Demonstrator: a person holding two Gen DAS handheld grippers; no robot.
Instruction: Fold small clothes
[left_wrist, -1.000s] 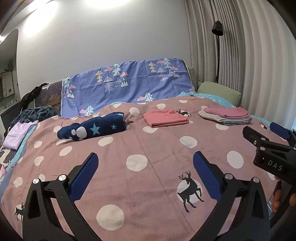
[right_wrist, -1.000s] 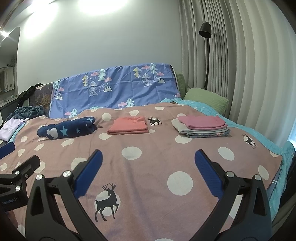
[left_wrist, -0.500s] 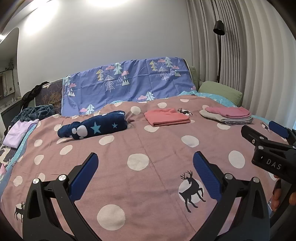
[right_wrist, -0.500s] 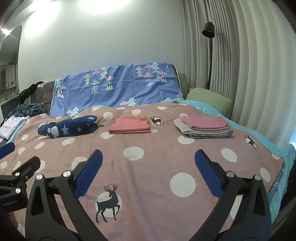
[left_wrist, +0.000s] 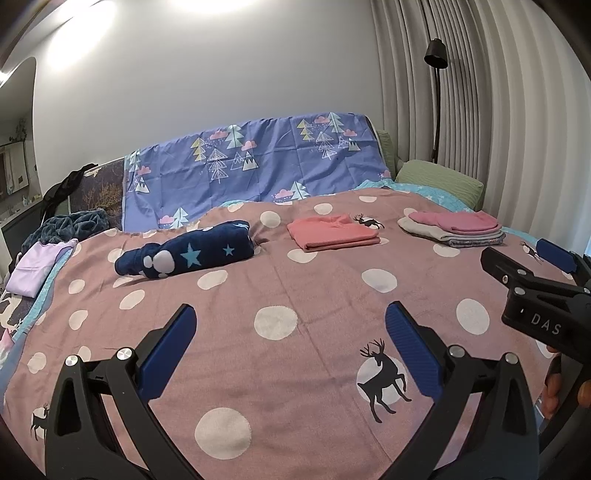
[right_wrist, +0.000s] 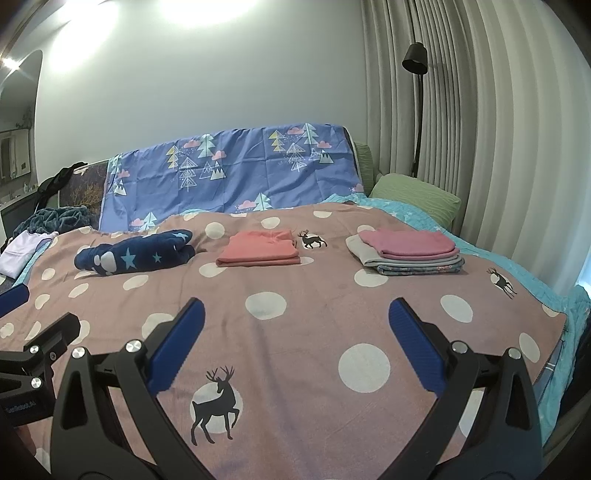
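A folded salmon-pink garment lies in the middle of the far half of the bed. To its right sits a stack of folded clothes with a pink piece on top. A rolled navy garment with stars lies to the left. My left gripper hovers open over the near part of the polka-dot bedspread, holding nothing. My right gripper is open too, beside it on the right, also empty.
A blue tree-print sheet drapes the headboard. A green pillow and a floor lamp stand at the right by the curtains. A lilac cloth and a dark blanket lie at the bed's left edge.
Both grippers have tilted slightly, so the bed sits a little lower in view. They stay open; the clothes have not moved.
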